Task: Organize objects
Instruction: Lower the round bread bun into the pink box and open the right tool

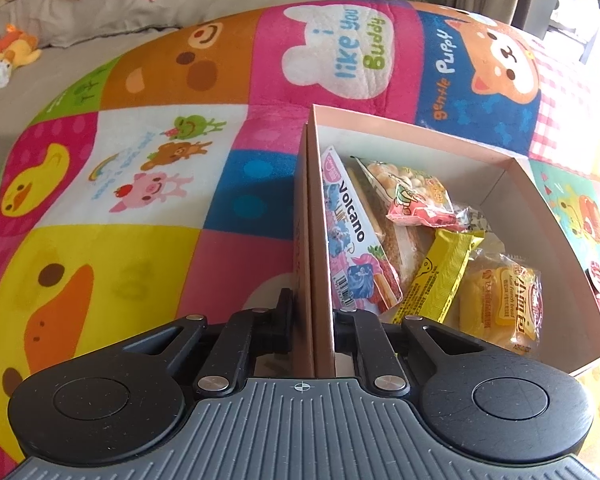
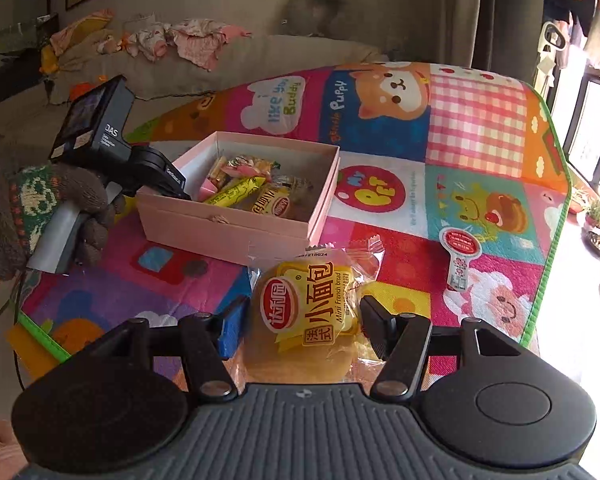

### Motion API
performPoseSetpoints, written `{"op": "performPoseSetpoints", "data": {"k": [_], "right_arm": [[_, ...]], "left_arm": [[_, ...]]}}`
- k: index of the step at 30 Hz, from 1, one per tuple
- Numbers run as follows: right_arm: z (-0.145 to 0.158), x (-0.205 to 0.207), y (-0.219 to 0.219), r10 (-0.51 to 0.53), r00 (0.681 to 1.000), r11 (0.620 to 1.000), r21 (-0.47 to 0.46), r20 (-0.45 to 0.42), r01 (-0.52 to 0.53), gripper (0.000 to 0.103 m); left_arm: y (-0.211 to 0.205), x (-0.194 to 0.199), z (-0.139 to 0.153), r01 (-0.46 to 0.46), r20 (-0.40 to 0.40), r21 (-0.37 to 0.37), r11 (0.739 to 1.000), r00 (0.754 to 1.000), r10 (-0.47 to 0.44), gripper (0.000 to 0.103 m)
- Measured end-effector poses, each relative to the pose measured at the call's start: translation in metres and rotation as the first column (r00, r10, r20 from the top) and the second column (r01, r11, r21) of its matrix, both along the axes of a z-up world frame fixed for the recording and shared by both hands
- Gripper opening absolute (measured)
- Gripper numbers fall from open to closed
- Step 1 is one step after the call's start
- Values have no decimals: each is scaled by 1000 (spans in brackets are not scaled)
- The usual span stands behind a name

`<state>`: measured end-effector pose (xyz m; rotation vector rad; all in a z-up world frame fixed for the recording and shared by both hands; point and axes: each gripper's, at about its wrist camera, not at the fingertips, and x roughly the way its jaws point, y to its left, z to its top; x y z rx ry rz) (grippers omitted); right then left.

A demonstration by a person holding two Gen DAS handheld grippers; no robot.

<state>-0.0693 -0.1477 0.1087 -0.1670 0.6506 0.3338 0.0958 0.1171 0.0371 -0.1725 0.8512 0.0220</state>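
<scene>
Snack sorting on colourful cartoon play mat (image 2: 476,120)
Left gripper (image 1: 313,320) jaws clamped on pink cardboard box (image 2: 228,232) wall; right gripper (image 2: 304,316) jaws half-open, gripping yellow wrapped mini French bread (image 2: 308,312)

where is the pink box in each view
Left wrist view: the pink box fills the right half, its near wall clamped in the left claw at bottom centre.
Right wrist view: the box sits left of centre, beyond the bread packet held in the right claw.
Shared landmark: the yellow snack bar lying inside the box.
</scene>
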Motion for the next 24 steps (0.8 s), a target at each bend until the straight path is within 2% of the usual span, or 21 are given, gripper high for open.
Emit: {"op": "performPoseSetpoints", "data": {"k": [5,9,11,16,21,24], "right_arm": [[39,33,32,69,995,998,-6,67,-69,60],[54,96,62,84,996,995,53,27,-86,60],[48,126,73,67,998,995,75,-22,-65,60],[4,185,89,-26,990,991,126,-140,44,60],[-33,196,89,-70,976,988,121,-204,96,61],[-31,184,77,-69,981,985,145,-183,97,69]], "left_arm": [[-3,-1,1,16,10,30,999,1000,-16,12],[-2,-2,0,27,16,32,999,1000,-27,12],[-2,-2,-1,28,16,33,999,999,-28,12],[-3,-3,-1,34,22,40,999,999,-35,12],[-2,-3,-2,36,25,41,999,999,-37,12],[-2,-4,-2,35,25,41,999,999,-36,12]]}}
